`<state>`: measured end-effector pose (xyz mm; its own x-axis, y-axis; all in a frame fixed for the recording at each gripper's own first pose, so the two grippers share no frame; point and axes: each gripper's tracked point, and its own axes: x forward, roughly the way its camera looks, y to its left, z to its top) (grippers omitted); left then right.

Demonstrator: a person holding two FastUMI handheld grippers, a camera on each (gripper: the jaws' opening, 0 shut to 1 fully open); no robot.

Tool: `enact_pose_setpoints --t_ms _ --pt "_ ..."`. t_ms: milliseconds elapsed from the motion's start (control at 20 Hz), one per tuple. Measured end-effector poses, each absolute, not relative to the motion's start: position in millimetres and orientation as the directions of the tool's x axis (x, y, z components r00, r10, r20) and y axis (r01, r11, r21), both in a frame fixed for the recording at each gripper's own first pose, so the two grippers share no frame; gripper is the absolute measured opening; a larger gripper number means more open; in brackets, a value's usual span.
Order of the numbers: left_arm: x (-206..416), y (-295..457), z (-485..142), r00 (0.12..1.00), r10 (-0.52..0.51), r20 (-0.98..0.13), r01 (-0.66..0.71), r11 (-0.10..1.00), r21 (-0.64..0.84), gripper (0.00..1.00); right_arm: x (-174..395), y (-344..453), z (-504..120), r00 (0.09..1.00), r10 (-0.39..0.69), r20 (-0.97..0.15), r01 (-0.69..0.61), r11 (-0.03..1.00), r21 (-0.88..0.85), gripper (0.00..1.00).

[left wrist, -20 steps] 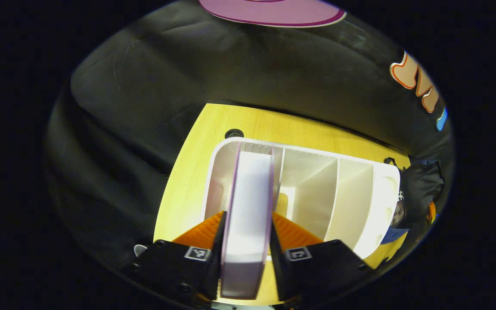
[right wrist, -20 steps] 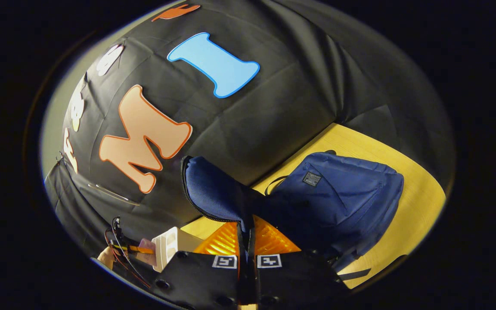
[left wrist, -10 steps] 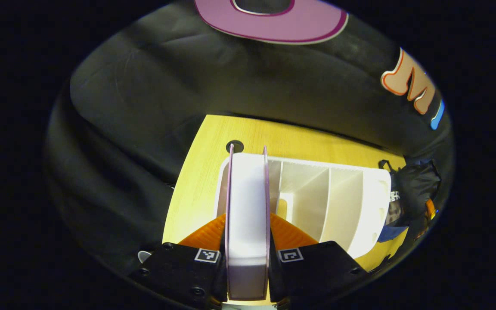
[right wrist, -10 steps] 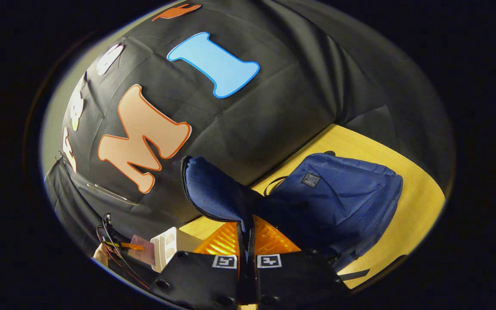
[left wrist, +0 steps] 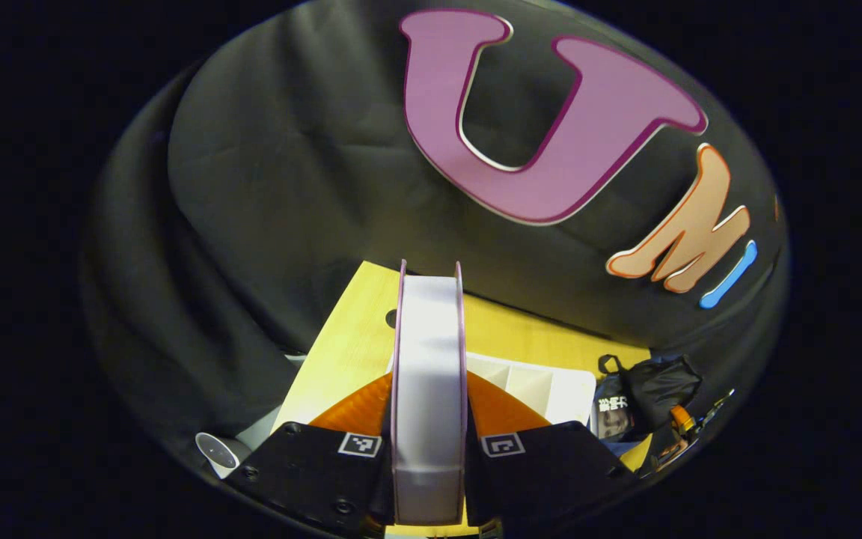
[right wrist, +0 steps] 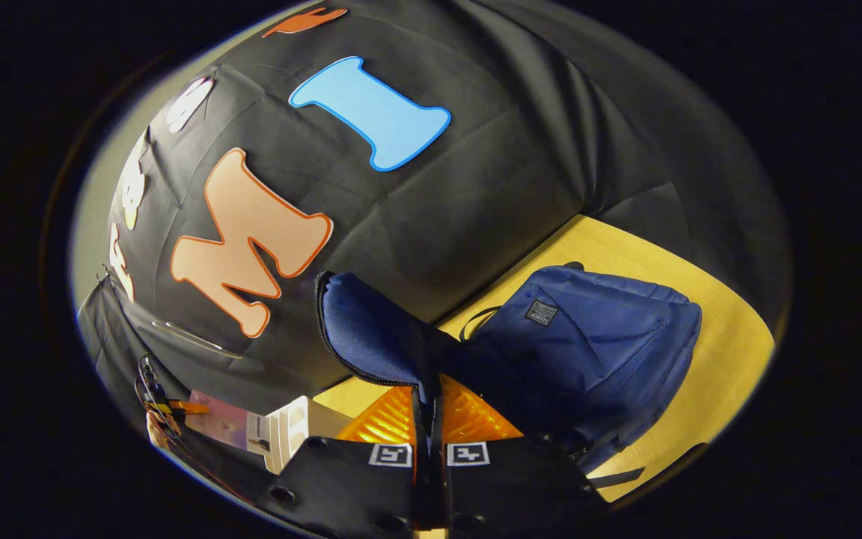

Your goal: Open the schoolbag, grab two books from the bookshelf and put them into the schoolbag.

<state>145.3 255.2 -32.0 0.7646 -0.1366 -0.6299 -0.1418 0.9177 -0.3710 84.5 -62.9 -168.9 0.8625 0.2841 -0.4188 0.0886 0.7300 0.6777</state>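
Left gripper (left wrist: 429,419): both fingers clamped on the covers of a thick book (left wrist: 429,374), one finger on each side, page edge toward the camera, covers pinkish. The book stands upright between the fingers, raised above the white bookshelf (left wrist: 551,385), whose top shows just behind it and to its right. The bookshelf sits on the yellow counter (left wrist: 341,352). Right of the bookshelf, at the counter's far end, a dark bundle that looks like the schoolbag (left wrist: 648,389); detail too small to tell more.

Right gripper (right wrist: 429,419): fingers pressed together on the edge of the schoolbag's flap (right wrist: 371,333), which stands lifted, zipper teeth along its rim. The blue schoolbag (right wrist: 595,337) lies on the counter (right wrist: 723,352) just right of the gripper, its body slumped, a small label patch on its front, a strap trailing at the near side. Left of the schoolbag, an end of the bookshelf (right wrist: 292,430) shows. Beyond it the book (right wrist: 225,427) appears tilted, held by the other gripper with a hand (right wrist: 158,430) at the edge.
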Motion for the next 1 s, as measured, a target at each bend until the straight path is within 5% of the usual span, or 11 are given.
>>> enact_pose_setpoints --t_ms 500,1000 --pt "145 116 3 0.817 -0.475 -0.327 0.008 0.577 -0.817 0.34 86 -65 -167 0.866 0.277 -0.415 0.095 0.726 0.682 0.03" --pt "164 -66 -55 0.707 -0.631 -0.319 0.032 0.479 -0.877 0.34 85 -58 -161 0.857 0.294 -0.423 0.065 0.753 0.655 0.05"
